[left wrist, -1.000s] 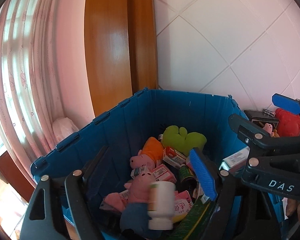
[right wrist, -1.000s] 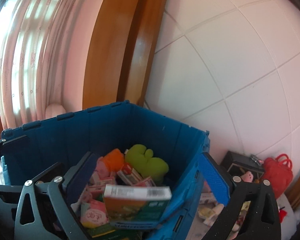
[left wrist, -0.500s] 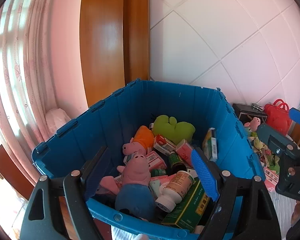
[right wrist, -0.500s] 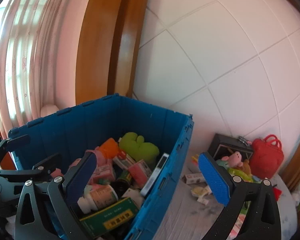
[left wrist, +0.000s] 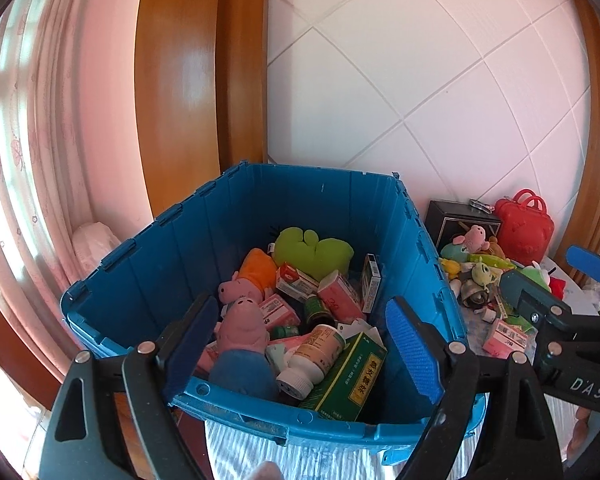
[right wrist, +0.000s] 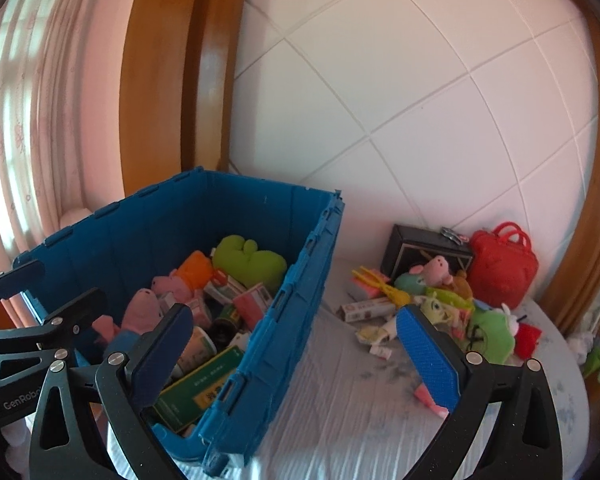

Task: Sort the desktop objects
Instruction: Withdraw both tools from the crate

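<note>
A blue crate [left wrist: 148, 280] [right wrist: 300, 300] stands on the pale cloth, holding plush pigs [left wrist: 242, 324], a green plush [left wrist: 312, 250], small cartons, a white bottle [left wrist: 316, 352] and a green box [left wrist: 348, 376]. My left gripper [left wrist: 302, 344] hovers over the crate's near rim; its jaws are opening and grip nothing. The right gripper [right wrist: 296, 356] is open and empty, straddling the crate's right wall. It also shows at the right of the left wrist view [left wrist: 560, 300]. Loose toys and cartons [right wrist: 440, 304] lie right of the crate.
A red toy case [right wrist: 504, 264] and a black box [right wrist: 416, 244] stand against the white tiled wall. A green plush [right wrist: 492, 332] and a pink carton [right wrist: 368, 310] lie in the pile. Bare cloth [right wrist: 340, 392] spreads beside the crate. A wooden frame and pink curtain are behind.
The white bottle and the green box have dropped from between the jaws and now lie in the crate. Both grippers have drawn back, the right one swinging rightward toward the pile.
</note>
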### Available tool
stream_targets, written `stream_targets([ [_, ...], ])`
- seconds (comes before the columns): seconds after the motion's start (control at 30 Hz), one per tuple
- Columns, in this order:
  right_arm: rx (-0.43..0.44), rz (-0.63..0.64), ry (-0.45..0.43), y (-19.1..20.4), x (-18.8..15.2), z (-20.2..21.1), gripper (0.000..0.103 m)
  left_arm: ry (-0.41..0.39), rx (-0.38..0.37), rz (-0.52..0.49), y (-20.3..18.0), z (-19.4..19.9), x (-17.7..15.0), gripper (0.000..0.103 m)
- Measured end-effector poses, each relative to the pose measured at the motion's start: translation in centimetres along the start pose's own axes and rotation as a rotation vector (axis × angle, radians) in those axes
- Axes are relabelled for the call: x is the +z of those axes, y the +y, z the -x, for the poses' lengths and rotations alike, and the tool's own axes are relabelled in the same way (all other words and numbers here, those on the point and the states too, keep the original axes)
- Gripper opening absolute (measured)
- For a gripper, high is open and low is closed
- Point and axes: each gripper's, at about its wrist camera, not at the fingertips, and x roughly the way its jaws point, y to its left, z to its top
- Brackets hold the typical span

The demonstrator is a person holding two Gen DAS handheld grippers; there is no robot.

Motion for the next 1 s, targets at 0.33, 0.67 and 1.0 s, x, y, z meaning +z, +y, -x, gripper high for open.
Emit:
stream_targets([
  [0.33, -0.019, -0.010, 0.007, -0.32, 0.13, 0.84, 0.103, 0.011, 0.020, -0.009, -0.12, 0.43, 0.10, 0.087],
  [0.67, -0.003, -0.014, 0.016, -0.25, -0.04, 0.45, 0.103, 0.000, 0.054, -0.003, 0.42, 0.61, 0.12, 0.087],
  [1.0, 0.007, -0.009, 0.009, -0.21, 0.07, 0.47, 0.103, -0.030, 0.058, -0.005, 0.58, 1.06, 0.27, 0.087],
])
